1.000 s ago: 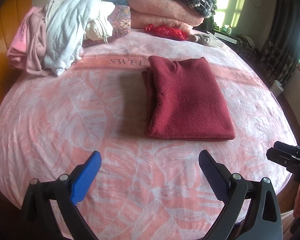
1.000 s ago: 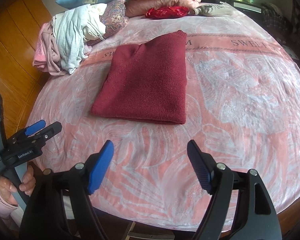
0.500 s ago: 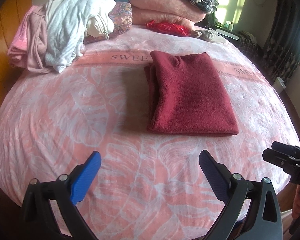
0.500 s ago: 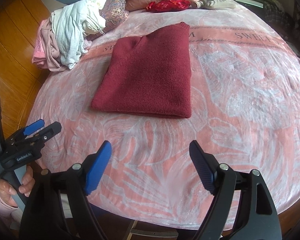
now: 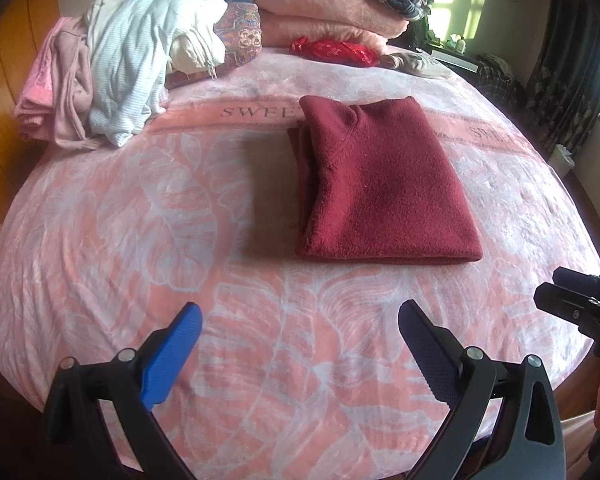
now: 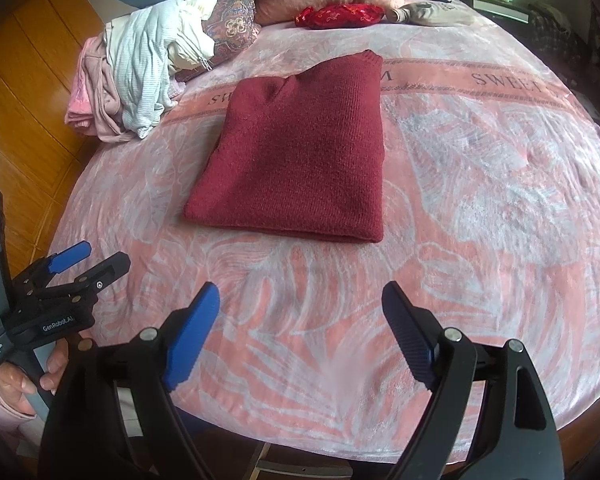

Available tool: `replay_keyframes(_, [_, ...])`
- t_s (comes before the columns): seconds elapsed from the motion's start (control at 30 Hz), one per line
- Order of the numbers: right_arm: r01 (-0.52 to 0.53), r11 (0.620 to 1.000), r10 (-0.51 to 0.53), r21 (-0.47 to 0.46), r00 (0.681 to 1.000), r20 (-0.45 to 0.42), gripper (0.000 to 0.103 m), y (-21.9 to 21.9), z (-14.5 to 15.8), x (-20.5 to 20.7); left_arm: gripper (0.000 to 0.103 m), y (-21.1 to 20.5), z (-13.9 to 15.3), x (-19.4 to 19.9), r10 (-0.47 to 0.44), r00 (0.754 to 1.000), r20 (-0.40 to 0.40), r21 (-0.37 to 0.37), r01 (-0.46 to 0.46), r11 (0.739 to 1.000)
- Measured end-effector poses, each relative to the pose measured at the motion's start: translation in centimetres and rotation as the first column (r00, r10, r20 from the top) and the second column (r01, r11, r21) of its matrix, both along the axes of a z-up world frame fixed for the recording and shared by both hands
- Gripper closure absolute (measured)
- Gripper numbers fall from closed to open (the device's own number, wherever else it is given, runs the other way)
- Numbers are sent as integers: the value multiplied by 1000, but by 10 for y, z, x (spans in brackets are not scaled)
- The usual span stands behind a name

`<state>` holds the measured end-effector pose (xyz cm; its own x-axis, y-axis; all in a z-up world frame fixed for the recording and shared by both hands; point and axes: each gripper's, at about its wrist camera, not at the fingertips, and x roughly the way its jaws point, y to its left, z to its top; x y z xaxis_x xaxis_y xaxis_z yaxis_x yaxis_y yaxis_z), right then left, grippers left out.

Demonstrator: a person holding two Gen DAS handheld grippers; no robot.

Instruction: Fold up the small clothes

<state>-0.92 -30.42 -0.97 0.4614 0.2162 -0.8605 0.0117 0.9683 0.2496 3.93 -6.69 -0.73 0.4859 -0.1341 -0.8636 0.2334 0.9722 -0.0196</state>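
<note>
A dark red sweater (image 5: 384, 188) lies folded into a neat rectangle in the middle of the pink bed; it also shows in the right wrist view (image 6: 300, 152). My left gripper (image 5: 300, 344) is open and empty, hovering over the bed's near edge well short of the sweater. My right gripper (image 6: 300, 320) is open and empty too, near the same edge. Each gripper shows at the side of the other's view: the right one (image 5: 580, 304), the left one (image 6: 72, 272).
A heap of unfolded white, striped and pink clothes (image 5: 120, 80) lies at the far left of the pink leaf-patterned blanket (image 5: 180, 220). Folded pink blankets (image 5: 324, 12), pillows and a red pouch (image 5: 336, 50) sit at the back. Wooden floor (image 6: 28, 80) is to the left.
Both grippers have drawn back and risen slightly from the folded sweater, which has not moved. Both stay open.
</note>
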Motion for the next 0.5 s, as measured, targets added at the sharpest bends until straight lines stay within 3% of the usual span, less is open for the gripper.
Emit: replay_keyframes(0.5, [-6, 1000, 6, -14, 1000, -4, 18, 1, -4, 1, 4, 0, -3, 0, 2, 1000, -7, 11, -2, 1000])
